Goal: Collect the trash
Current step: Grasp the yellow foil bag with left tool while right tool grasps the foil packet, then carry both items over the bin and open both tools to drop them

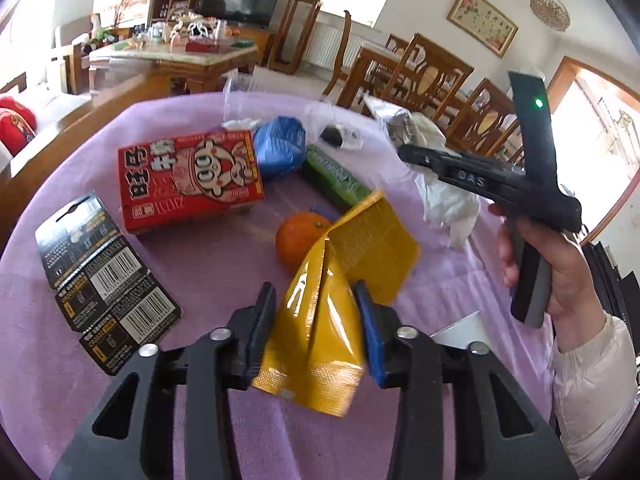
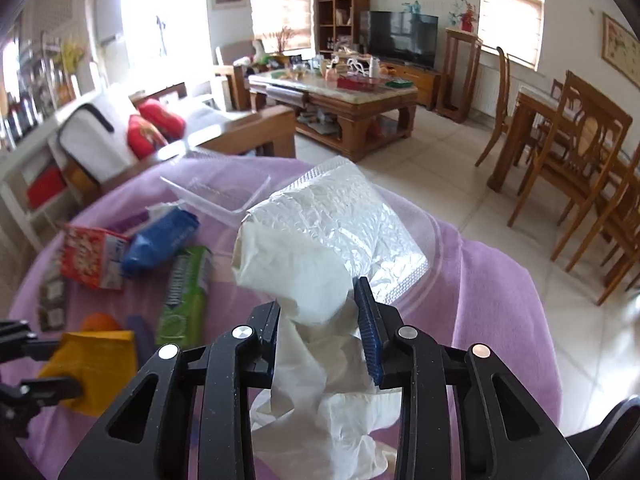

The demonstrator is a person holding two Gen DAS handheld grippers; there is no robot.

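We had the left tool [image 1: 316,324] clamped on a yellow foil pouch [image 1: 320,344], its fingers pinching the crumpled lower half while the flat upper flap stood free above the worktop [image 1: 208,272]. The right tool [image 2: 320,332] was clamped on a wad of white tissue [image 2: 296,264], with a silver foil wrapper [image 2: 352,220] just behind it; we could not tell whether the foil was caught in the grip or only lying against the tissue. Both pieces looked to us very light and limp. The pouch seemed slick and springy, so a pinch across a crease should hold better than one on the smooth face. The tissue would likely tear or slip out if taken only by a loose tail, so the dense middle was the place to hold.

On the purple cloth lay a red carton [image 1: 188,180], a blue packet [image 1: 280,148], a green packet [image 1: 336,180], an orange [image 1: 300,244], black battery cards [image 1: 104,280] and a clear plastic tray [image 2: 216,196]. The orange sat just beside the pouch and could roll if nudged.
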